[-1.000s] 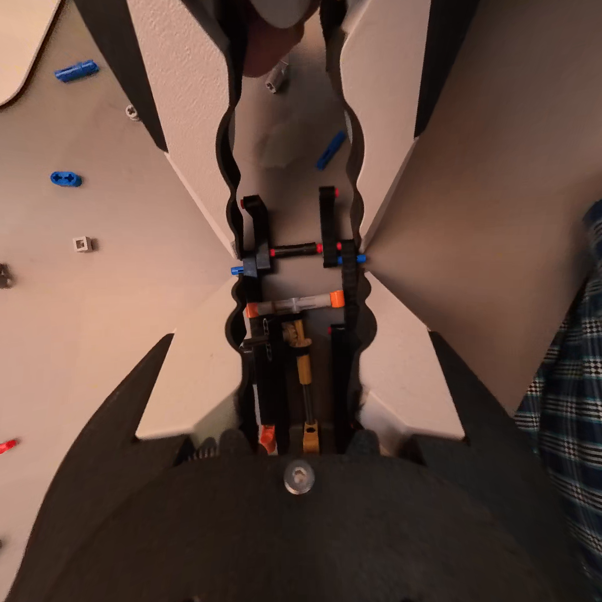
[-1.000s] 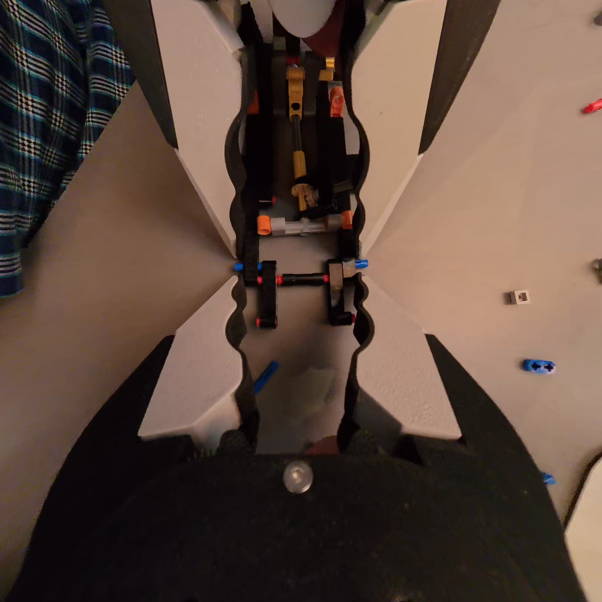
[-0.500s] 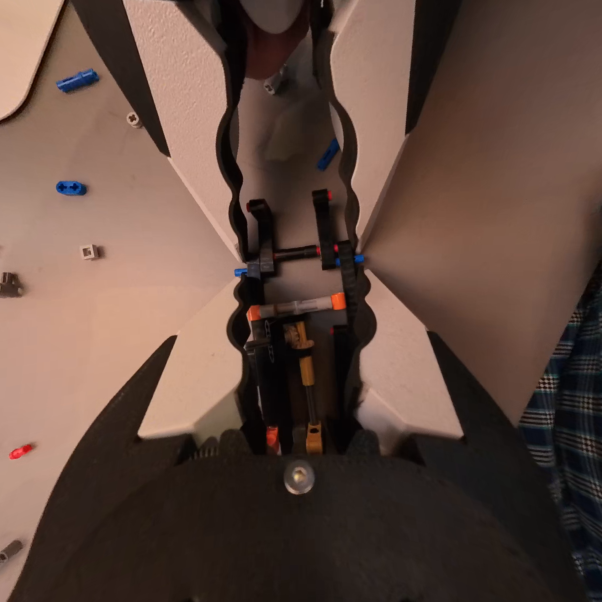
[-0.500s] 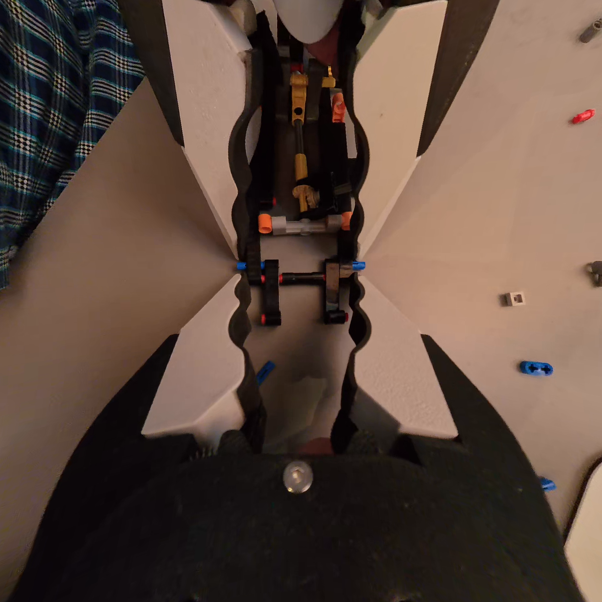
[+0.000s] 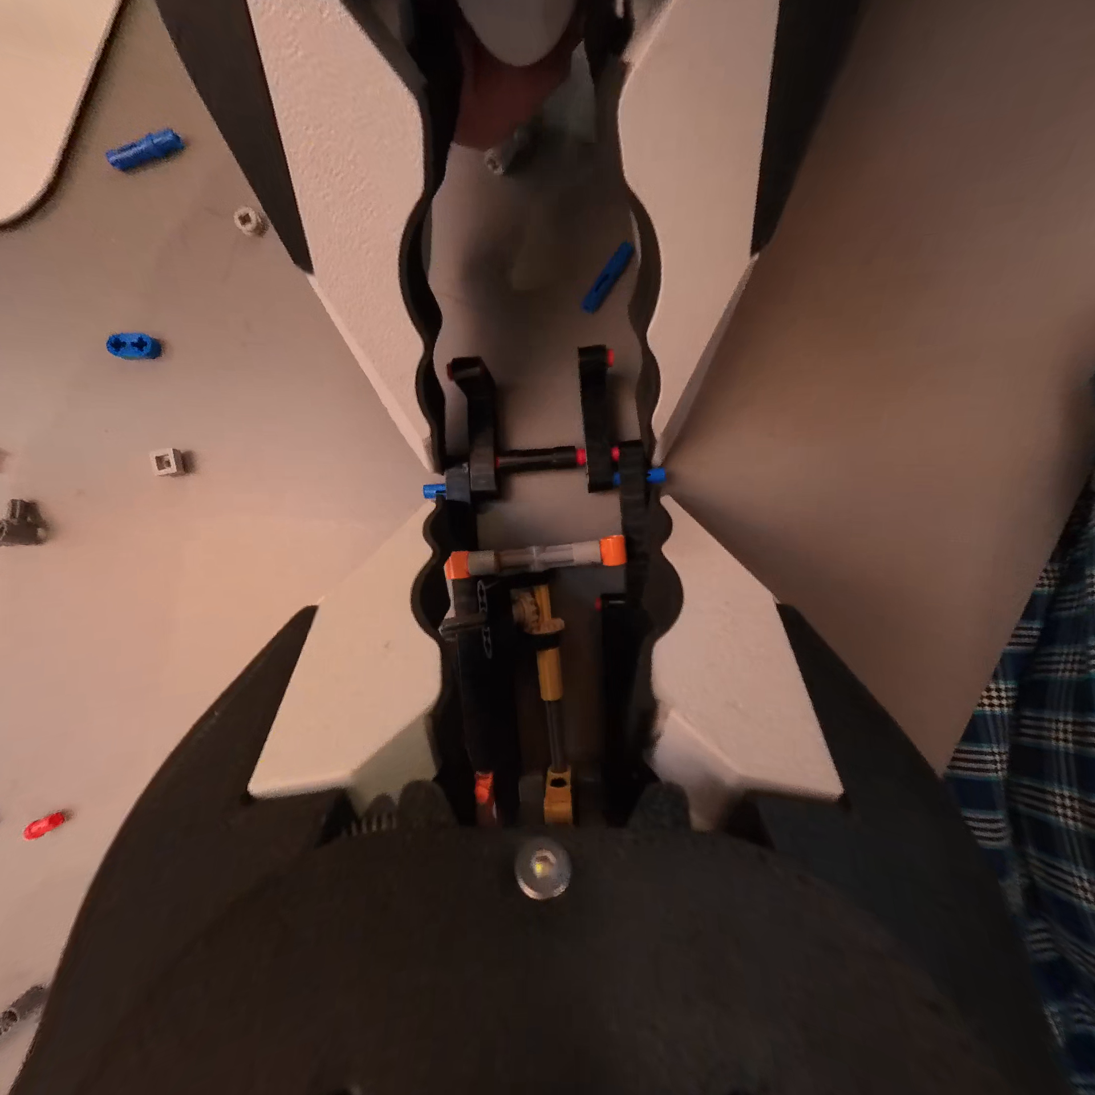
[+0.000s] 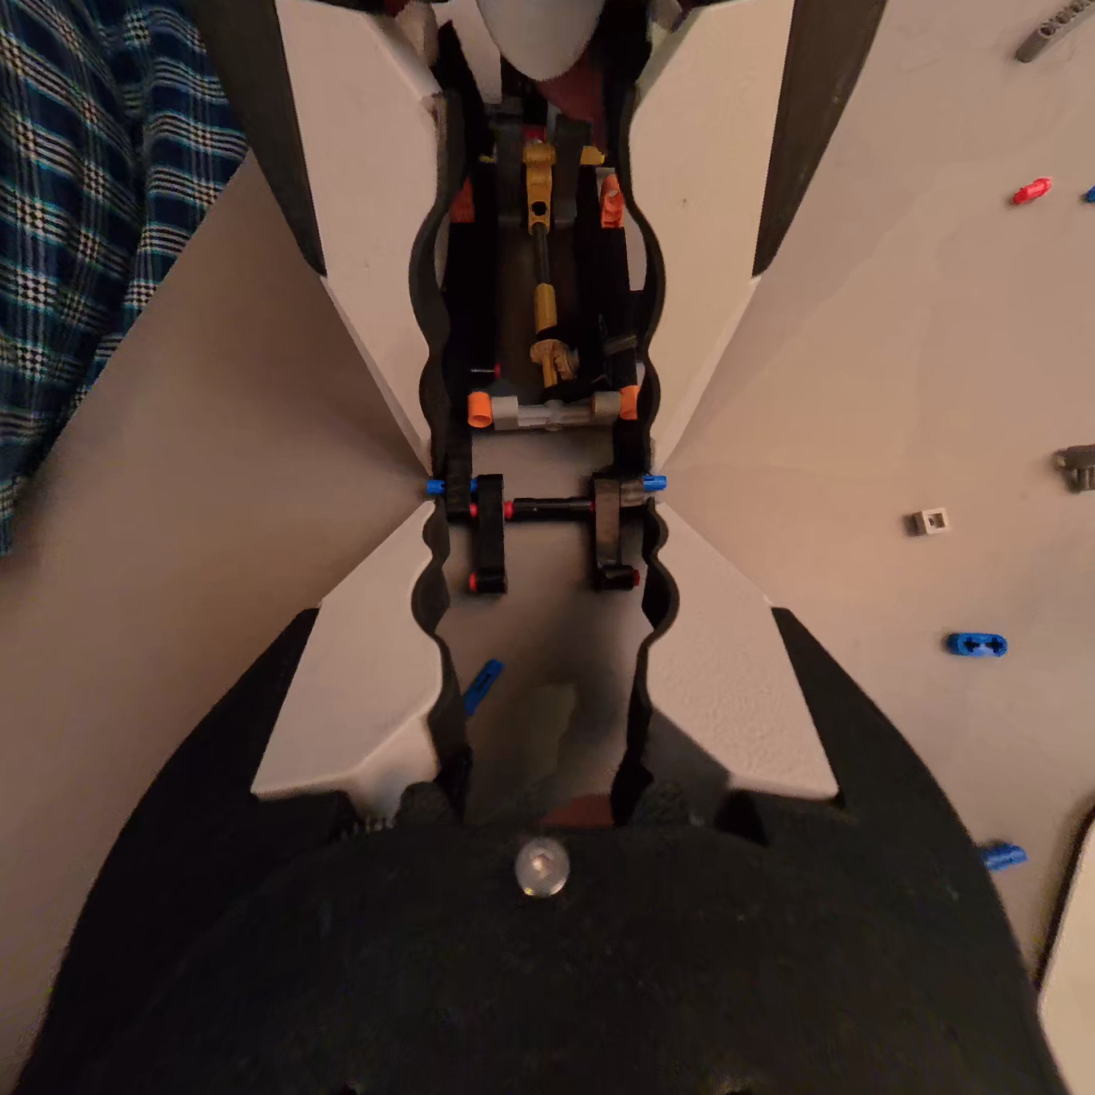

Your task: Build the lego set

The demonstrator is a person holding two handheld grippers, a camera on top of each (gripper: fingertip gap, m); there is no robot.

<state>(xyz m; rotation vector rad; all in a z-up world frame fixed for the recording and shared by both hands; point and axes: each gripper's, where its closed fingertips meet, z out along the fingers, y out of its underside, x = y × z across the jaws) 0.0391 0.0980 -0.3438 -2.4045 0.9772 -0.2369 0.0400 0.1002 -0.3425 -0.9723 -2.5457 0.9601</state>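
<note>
The lego assembly (image 5: pixel 548 560) is a narrow frame of long black beams with a yellow piston (image 5: pixel 551 663), a grey axle with orange bushes, a black cross axle and two short black arms (image 5: pixel 483 420). It hangs between both grippers above the table. My left gripper (image 5: pixel 548 503) is shut on the long-beam end. My right gripper (image 6: pixel 544 503) faces it tip to tip and is shut on the end with the short arms (image 6: pixel 489 533). The assembly also shows in the right wrist view (image 6: pixel 551 409). Blue pins stick out sideways where the fingertips meet.
Loose parts lie on the beige table: a blue pin (image 5: pixel 145 149), a blue connector (image 5: pixel 133 345), a small grey piece (image 5: pixel 169 462), a red pin (image 5: pixel 42 825), and a blue pin (image 5: pixel 607 277) under the grippers. A person's plaid sleeve (image 5: pixel 1037 711) is close by. A white board edge (image 6: pixel 1072 918) is nearby. Less than 4 cm separates the two grippers' tips. Left tips and right tips are each some 9 cm from the small grey piece (image 5: pixel 169 462). Seen from the right wrist view (image 6: pixel 930 519) as well.
Both grippers keep their hold. The pair has shifted slightly over the table, so the loose parts sit a little lower in the left wrist view. The short arms now stand straighter.
</note>
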